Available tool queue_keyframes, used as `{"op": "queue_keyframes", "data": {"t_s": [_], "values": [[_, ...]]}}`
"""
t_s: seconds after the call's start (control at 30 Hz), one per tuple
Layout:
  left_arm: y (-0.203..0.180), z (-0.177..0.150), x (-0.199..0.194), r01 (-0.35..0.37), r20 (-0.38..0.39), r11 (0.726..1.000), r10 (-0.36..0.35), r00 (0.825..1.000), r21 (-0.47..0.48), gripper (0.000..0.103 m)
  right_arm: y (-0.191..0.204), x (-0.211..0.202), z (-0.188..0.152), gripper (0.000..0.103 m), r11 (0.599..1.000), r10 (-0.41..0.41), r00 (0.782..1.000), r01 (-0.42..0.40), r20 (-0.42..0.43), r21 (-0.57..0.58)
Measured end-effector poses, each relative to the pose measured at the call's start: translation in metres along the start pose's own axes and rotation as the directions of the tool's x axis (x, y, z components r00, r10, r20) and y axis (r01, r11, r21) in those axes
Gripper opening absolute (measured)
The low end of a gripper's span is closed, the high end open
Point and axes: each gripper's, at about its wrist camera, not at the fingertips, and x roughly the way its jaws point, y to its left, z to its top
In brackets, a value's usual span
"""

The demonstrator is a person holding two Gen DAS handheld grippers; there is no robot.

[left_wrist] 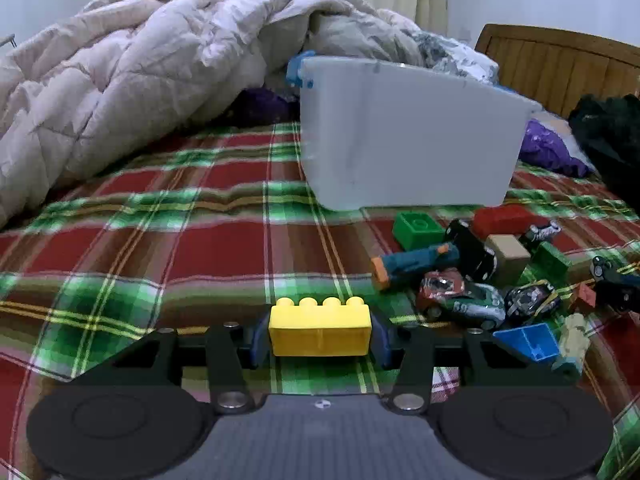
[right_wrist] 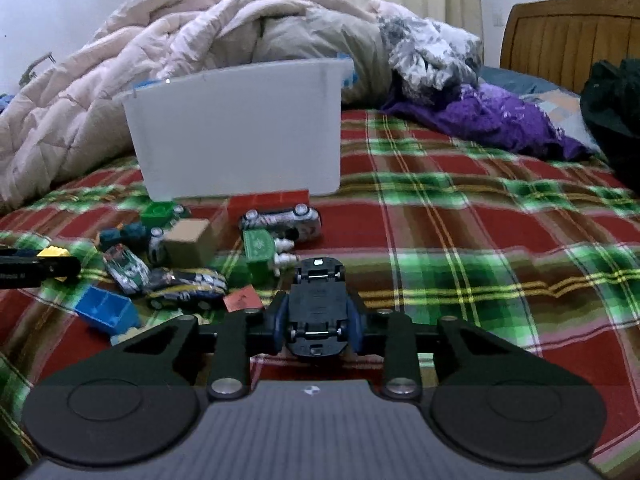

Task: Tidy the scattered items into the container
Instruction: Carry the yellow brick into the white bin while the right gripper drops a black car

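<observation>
My left gripper is shut on a yellow toy brick, held above the plaid bedspread. My right gripper is shut on a black toy car, seen from its underside. The white plastic container stands on the bed ahead; it also shows in the right wrist view. A pile of toys lies in front of it: a green brick, a red brick, a teal toy, toy cars, a blue brick, a tan block. The left gripper's tip with the yellow brick shows at the left edge of the right wrist view.
A crumpled pink quilt lies behind and left of the container. Purple cloth and dark clothing lie at the right. A wooden headboard stands at the back right. The plaid bedspread stretches to the right of the toys.
</observation>
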Motion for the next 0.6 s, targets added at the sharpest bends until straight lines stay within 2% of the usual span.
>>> {"op": "queue_keyframes", "data": {"t_s": [0.13,0.3,0.47,0.6], "values": [[-0.003,0.013,-0.019,-0.006,0.042,1.000,0.005,0.999,0.024,0.052,0.002,-0.011,0.006,0.033,1.000,0.006,0.999,-0.006,0.044,0.009],[-0.014,0.054,-0.039,0.016,0.059,0.998,-0.020,0.998,0.061,0.052,0.012,-0.033,0.036,0.033,0.999,0.043,0.991,-0.038,0.128,-0.037],[-0.024,0.113,-0.035,0.052,0.032,0.998,-0.053,0.998,0.028,0.052,0.020,-0.037,0.099,0.033,0.992,0.114,0.976,-0.101,0.187,-0.074],[-0.033,0.158,-0.025,0.047,0.042,0.998,-0.048,0.998,0.033,0.052,0.021,-0.024,0.150,0.033,0.988,0.149,0.971,-0.139,0.186,-0.065]]}}
